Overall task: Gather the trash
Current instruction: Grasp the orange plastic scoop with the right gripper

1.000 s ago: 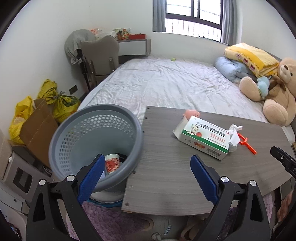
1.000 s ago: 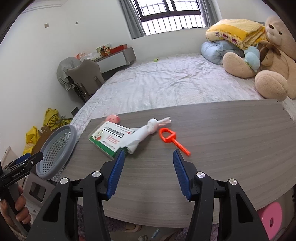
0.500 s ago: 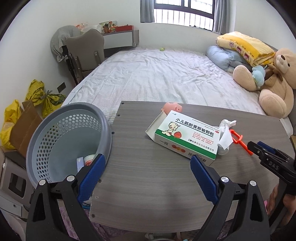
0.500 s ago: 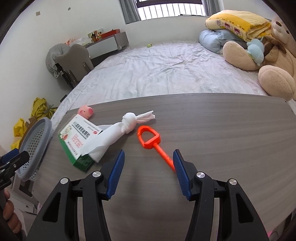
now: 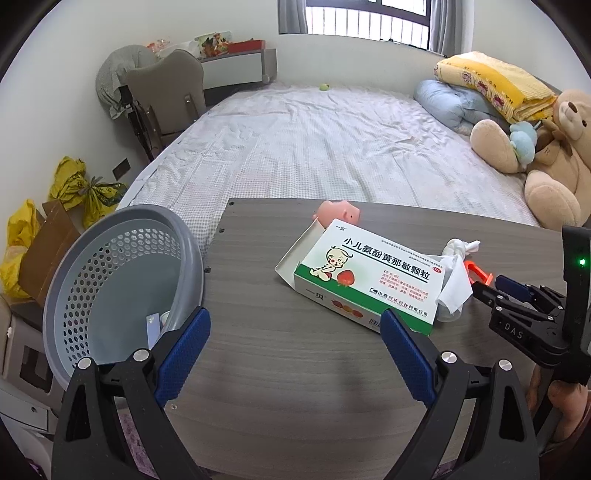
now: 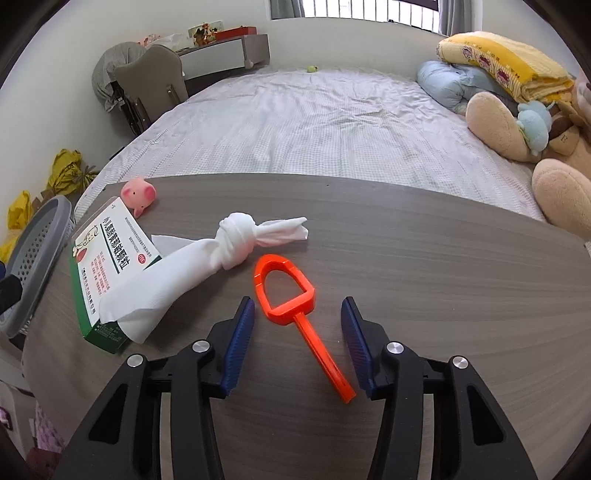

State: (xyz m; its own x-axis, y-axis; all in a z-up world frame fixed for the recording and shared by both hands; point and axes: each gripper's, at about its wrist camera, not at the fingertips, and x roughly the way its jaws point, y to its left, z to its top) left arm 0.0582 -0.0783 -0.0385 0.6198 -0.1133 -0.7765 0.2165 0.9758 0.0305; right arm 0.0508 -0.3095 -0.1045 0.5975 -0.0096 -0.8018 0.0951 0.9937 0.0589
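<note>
Background of a bedroom scene. A bed [image 5: 314,147] with a pale checked sheet fills the middle; a small green ball [image 5: 324,87] lies near its far edge. At the right, a teddy bear [image 5: 546,147] leans beside a folded blue quilt [image 5: 447,103] topped by a yellow blanket [image 5: 491,83]. At the left, a grey chair [image 5: 166,96] (a garment draped over its back) stands before a desk [image 5: 236,66]. Yellow bags [image 5: 85,188] and a cardboard box [image 5: 48,247] sit on the floor. A barred window [image 5: 369,18] is above.
</note>
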